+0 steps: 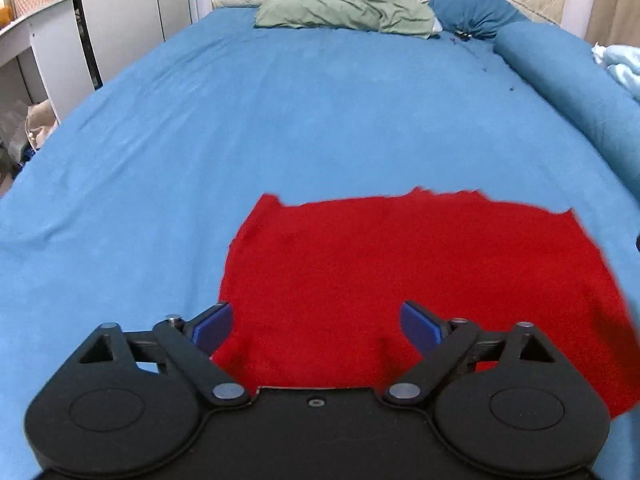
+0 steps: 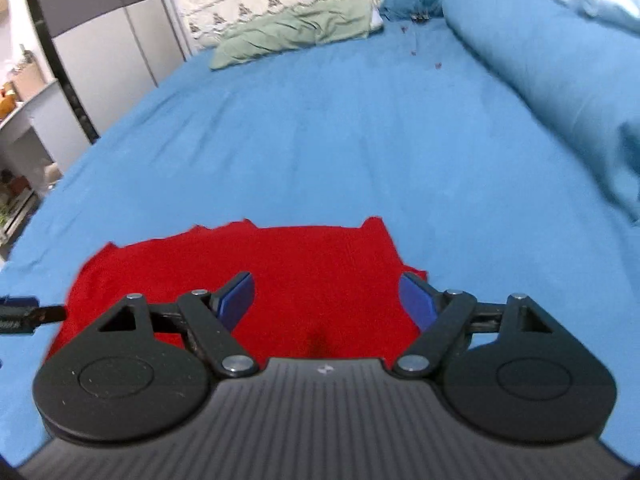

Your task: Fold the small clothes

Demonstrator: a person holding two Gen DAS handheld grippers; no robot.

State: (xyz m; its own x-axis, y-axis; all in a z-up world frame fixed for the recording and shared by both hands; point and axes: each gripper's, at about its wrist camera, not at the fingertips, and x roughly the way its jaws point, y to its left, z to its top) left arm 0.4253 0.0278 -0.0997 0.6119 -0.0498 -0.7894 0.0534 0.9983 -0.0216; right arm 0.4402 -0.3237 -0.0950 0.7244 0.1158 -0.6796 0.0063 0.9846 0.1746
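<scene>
Left hand-held gripper (image 1: 316,326) and right hand-held gripper (image 2: 326,298) both released, jaws wide, nothing held; red cloth (image 1: 400,272) lies flat near bed's (image 1: 280,120) foot edge, likely ready for regrasping.
</scene>
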